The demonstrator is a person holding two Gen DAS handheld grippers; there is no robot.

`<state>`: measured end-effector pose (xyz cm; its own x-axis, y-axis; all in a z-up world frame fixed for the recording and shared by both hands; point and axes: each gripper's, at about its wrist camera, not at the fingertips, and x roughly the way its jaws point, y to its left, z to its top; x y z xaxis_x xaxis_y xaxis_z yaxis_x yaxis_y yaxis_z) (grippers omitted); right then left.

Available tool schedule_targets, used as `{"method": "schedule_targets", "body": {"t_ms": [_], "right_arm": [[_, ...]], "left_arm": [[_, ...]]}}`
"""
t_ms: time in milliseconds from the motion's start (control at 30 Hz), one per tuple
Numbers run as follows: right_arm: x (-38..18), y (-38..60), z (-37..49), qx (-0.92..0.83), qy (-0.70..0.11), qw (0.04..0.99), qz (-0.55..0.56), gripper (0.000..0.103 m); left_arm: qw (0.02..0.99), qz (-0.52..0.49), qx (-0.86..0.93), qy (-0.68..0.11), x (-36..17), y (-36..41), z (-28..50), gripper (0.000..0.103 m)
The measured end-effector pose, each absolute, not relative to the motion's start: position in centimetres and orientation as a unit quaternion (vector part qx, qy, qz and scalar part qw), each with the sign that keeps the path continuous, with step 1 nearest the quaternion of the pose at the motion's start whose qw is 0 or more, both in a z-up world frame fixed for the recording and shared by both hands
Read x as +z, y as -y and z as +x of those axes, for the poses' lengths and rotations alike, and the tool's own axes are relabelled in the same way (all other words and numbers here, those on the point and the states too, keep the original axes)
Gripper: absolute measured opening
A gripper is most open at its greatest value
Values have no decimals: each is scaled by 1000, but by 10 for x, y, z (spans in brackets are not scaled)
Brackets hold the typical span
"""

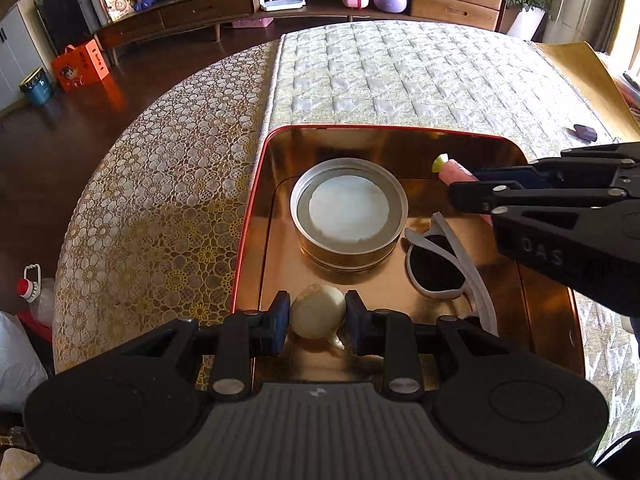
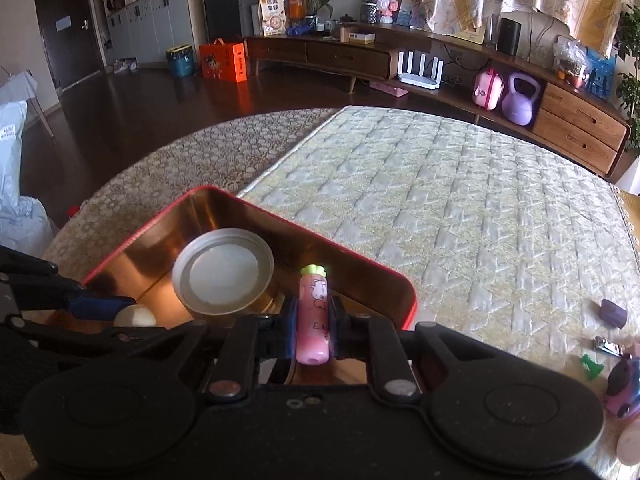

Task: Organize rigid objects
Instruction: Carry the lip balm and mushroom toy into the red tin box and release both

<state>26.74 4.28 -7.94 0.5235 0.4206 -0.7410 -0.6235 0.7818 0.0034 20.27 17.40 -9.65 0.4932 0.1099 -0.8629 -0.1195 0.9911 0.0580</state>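
A red-rimmed gold tin point(image 1: 256, 184) point(image 2: 152, 220) sits on the quilted bed. Inside lie a round silver lid point(image 1: 348, 212) point(image 2: 224, 276) and white sunglasses point(image 1: 436, 268). My left gripper point(image 1: 318, 318) is shut on a cream round ball point(image 1: 318, 316) point(image 2: 134, 316) over the tin's near edge. My right gripper point(image 2: 313, 330) is shut on a pink tube with a green cap point(image 2: 314, 308) point(image 1: 454, 170), held above the tin's right side. In the left wrist view the right gripper point(image 1: 466, 188) reaches in from the right.
Small items lie on the quilt to the right: a purple block point(image 2: 614, 312) point(image 1: 585, 132), a nail clipper point(image 2: 608, 346), a green piece point(image 2: 591, 366) and a pink toy point(image 2: 624, 384). A lace cloth point(image 1: 160, 200) covers the left part. A wooden cabinet point(image 2: 360, 56) lines the far wall.
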Motion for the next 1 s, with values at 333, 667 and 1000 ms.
{"method": "schedule_targets", "body": {"t_ms": [333,667,1000], "right_arm": [[-92,-53,273,303,-387,859,-144,16],[-89,-49,262,311,-376,860,-148,26],[-69,-31,246,326,-363,864,-122,39]], "left_arm": [[868,19,57,-493,-102,-166,214,29],[867,28,56,-494,-106,-161,215,29],[868,18,67,-492,-98,-161,209,29]]}}
